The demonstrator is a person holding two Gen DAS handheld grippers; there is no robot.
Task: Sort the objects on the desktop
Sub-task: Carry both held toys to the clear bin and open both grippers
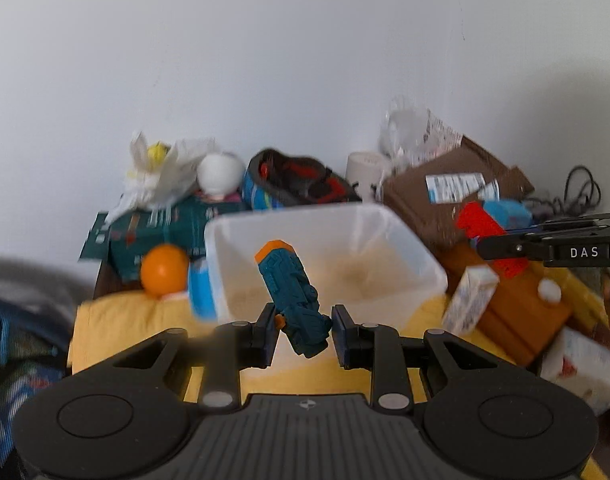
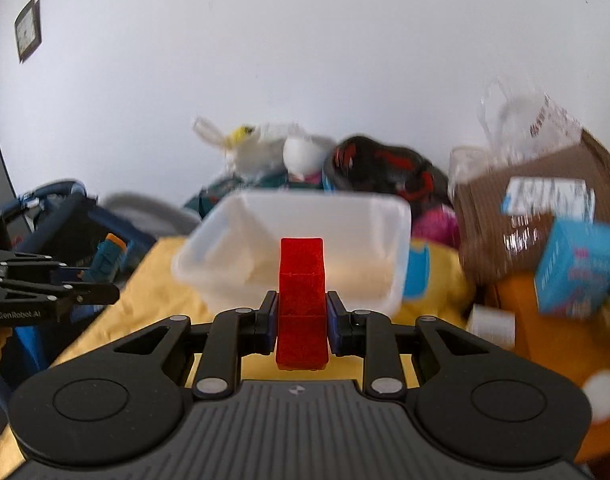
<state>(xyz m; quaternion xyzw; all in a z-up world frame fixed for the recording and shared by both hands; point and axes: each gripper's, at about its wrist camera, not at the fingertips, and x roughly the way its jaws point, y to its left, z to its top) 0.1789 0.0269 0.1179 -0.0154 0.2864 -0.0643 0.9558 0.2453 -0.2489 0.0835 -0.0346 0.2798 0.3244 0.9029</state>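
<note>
My left claw was clenched on the teal toy; my right claw gripped the red block. Both hung just short of the clear bin. Best practice, I judged: carry each past the near rim before releasing.

Framed picture on white wall

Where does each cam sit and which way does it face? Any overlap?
Left wrist: on the left gripper, facing the bin and wall; its fingers hold a teal toy; right gripper at right edge.
Right wrist: on the right gripper, facing the bin; its fingers hold a red block; left gripper at left.
Shared: bin, both toys, yellow cloth, brown box.
</note>
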